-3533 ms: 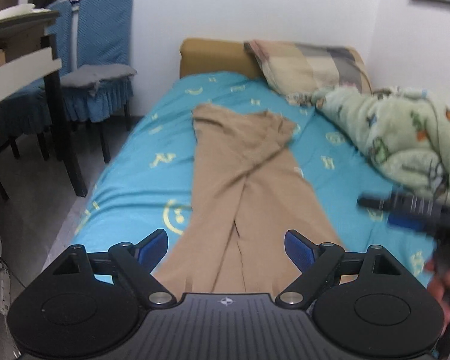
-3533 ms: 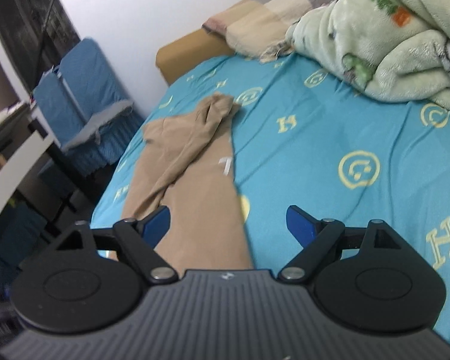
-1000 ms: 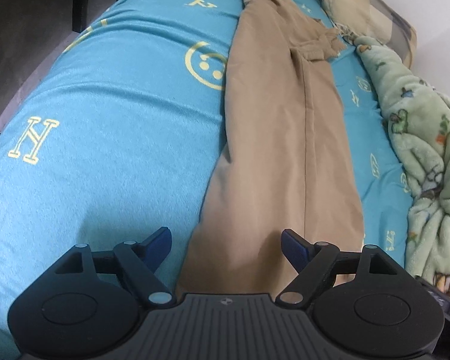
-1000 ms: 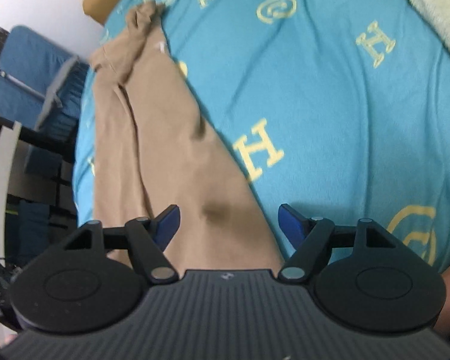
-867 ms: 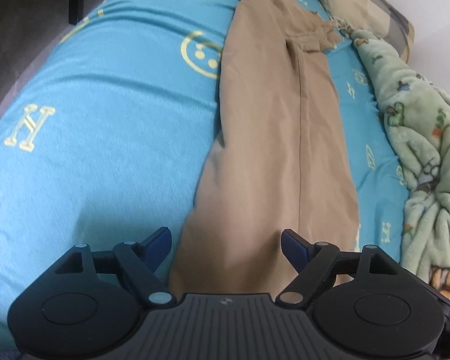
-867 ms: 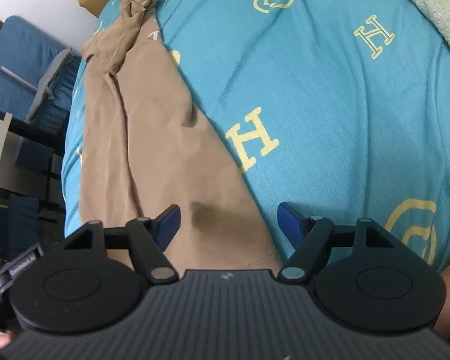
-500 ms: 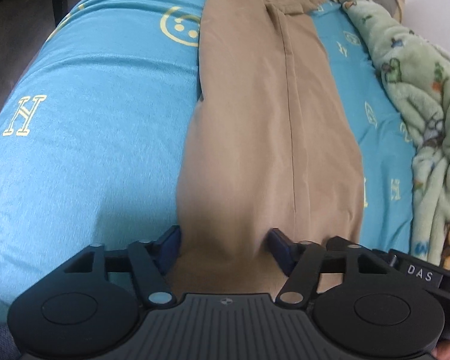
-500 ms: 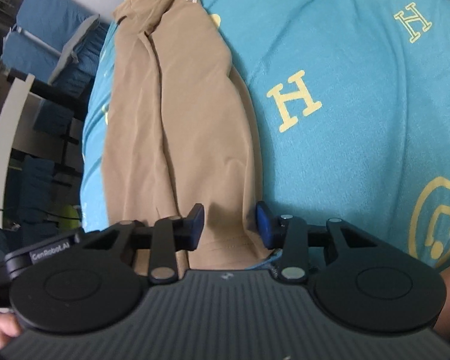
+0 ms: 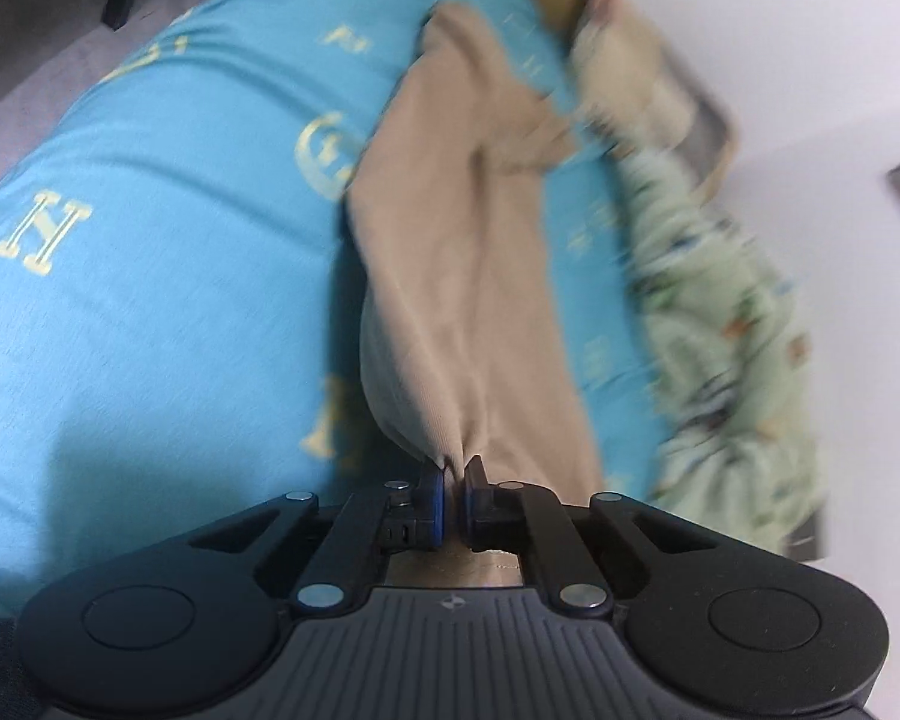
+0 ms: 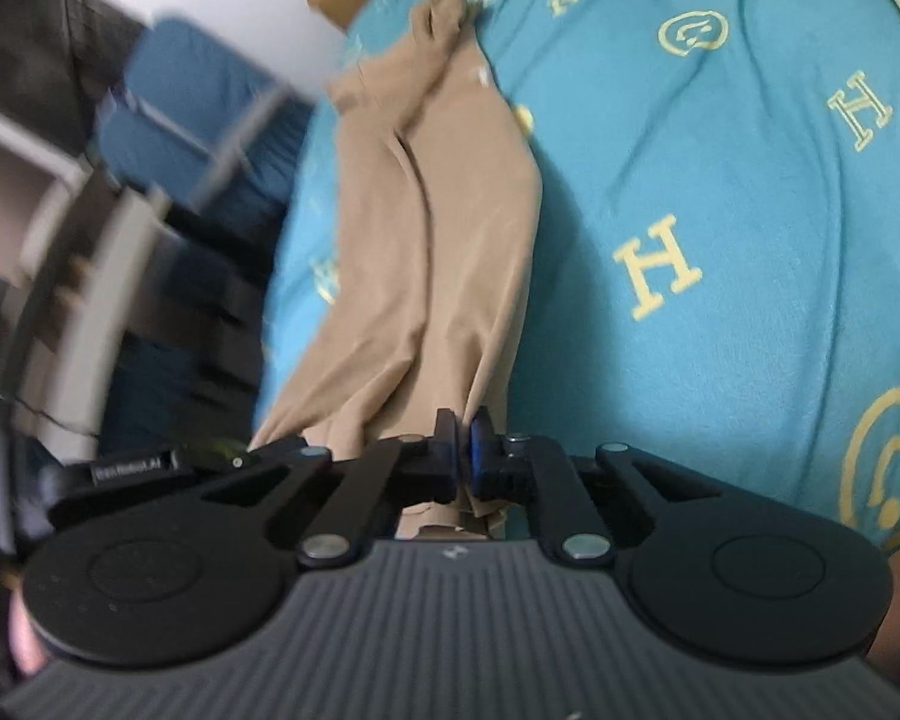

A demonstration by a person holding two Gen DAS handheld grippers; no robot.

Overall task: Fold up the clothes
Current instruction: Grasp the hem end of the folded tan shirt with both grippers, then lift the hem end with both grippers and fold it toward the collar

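Note:
Tan trousers (image 9: 468, 276) lie lengthwise on the bed, waist end far away. My left gripper (image 9: 453, 474) is shut on the near hem, and the cloth bunches up into its pads and rises off the sheet. In the right wrist view the same trousers (image 10: 438, 240) run away from me, and my right gripper (image 10: 457, 426) is shut on the other near hem corner, with fabric pinched between its blue pads. The left gripper's body (image 10: 150, 468) shows at the lower left of that view.
The bed has a teal sheet (image 9: 150, 276) with yellow letters. A green patterned blanket (image 9: 726, 324) is heaped along the right side, with a pillow (image 9: 648, 84) at the head. Blue-covered chairs (image 10: 192, 102) and a table (image 10: 60, 276) stand beside the bed on the left.
Both grippers closed from wide open onto the near trouser hems. They have since lifted, pulling the hem cloth up off the sheet.

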